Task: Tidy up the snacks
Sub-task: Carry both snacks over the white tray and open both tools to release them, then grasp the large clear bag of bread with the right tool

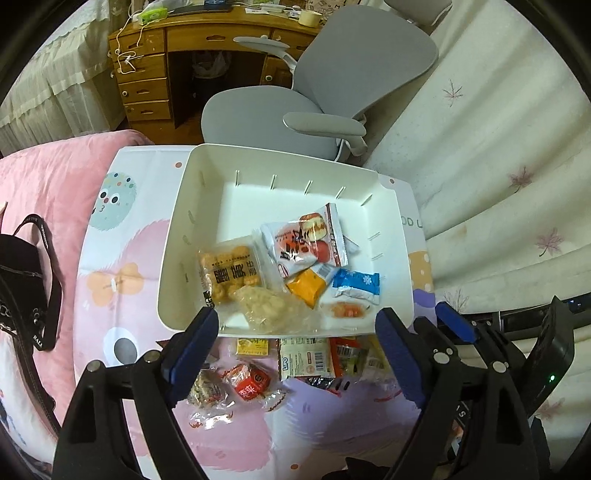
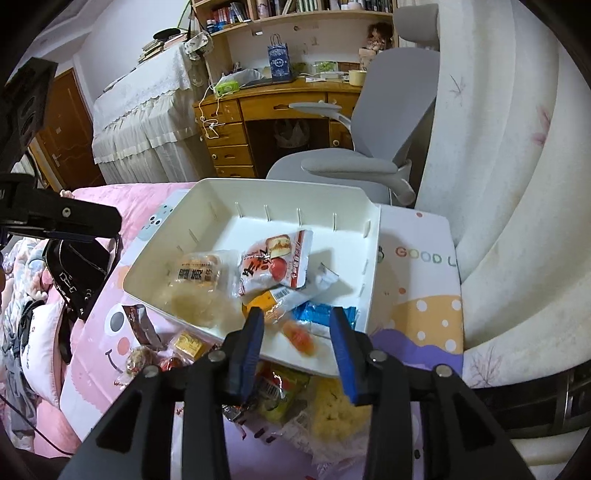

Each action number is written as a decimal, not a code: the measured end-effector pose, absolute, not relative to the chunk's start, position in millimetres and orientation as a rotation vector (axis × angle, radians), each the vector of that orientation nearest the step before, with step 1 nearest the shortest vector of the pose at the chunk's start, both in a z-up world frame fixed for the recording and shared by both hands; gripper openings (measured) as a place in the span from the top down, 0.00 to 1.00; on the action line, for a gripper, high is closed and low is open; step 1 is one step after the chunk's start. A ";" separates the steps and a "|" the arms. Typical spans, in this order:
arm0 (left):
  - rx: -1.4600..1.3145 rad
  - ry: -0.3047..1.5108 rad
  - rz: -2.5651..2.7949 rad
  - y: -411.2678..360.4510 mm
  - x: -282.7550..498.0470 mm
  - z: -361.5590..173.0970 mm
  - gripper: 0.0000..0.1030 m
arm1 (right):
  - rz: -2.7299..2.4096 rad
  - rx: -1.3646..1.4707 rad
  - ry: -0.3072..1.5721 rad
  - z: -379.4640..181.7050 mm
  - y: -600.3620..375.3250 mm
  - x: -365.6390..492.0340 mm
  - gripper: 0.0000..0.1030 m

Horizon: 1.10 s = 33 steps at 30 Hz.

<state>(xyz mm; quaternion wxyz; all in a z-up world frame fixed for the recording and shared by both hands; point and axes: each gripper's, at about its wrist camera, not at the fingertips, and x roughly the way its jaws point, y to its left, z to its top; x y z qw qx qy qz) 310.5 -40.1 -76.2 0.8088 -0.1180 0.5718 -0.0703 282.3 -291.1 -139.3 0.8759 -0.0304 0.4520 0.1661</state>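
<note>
**Mia:** Bedroom, by the look of it. What does the left wrist view give you?

**Tom:** Pink bedding (image 1: 48, 177) with a cartoon-printed board (image 1: 110, 280) lying on it, a wooden desk (image 1: 147, 70) and a grey office chair (image 1: 332, 92) behind. A white bin (image 1: 177, 236) sits on the board, its far wall toward the chair. Inside, toward the near wall: a golden cookie packet (image 1: 229, 275), a red-and-white cake packet (image 1: 306, 236), an orange packet (image 1: 308, 286) and a blue-and-white packet (image 1: 356, 286).

**Mia:** And the left hand-held gripper (image 1: 295, 354)?

**Tom:** Jaws wide apart, nothing between them. It hangs over the bin's near edge. Below that edge, loose snacks lie on the board, a red-wrapped candy (image 1: 253, 380) among them. A black bag (image 1: 26, 280) rests off the board's left edge.

**Mia:** Now the right wrist view.

**Tom:** Same bin (image 2: 155, 269), with a bookshelf (image 2: 295, 9) above the desk. The cake packet (image 2: 273, 262) lies atop the pile. The right hand-held gripper (image 2: 295, 339) has its jaws partly apart and clamps nothing; it hovers above the bin's near right corner, where a small orange snack (image 2: 301, 336), blurred, shows between the fingers. I cannot tell whether that snack touches either finger.

**Mia:** Anything outside the bin?

**Tom:** More packets on the board under the near edge, including a yellow one (image 2: 190, 345) and a brown one (image 2: 138, 321).
</note>
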 end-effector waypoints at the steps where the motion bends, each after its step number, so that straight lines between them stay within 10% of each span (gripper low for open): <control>1: -0.256 1.221 -0.151 -40.2 308.2 -76.9 0.17 | 0.342 -0.052 0.948 -140.5 -293.4 281.6 0.64; 33: -0.381 1.363 -0.048 -16.1 206.1 -186.0 0.16 | 0.105 0.554 1.264 -204.7 -392.0 235.8 0.63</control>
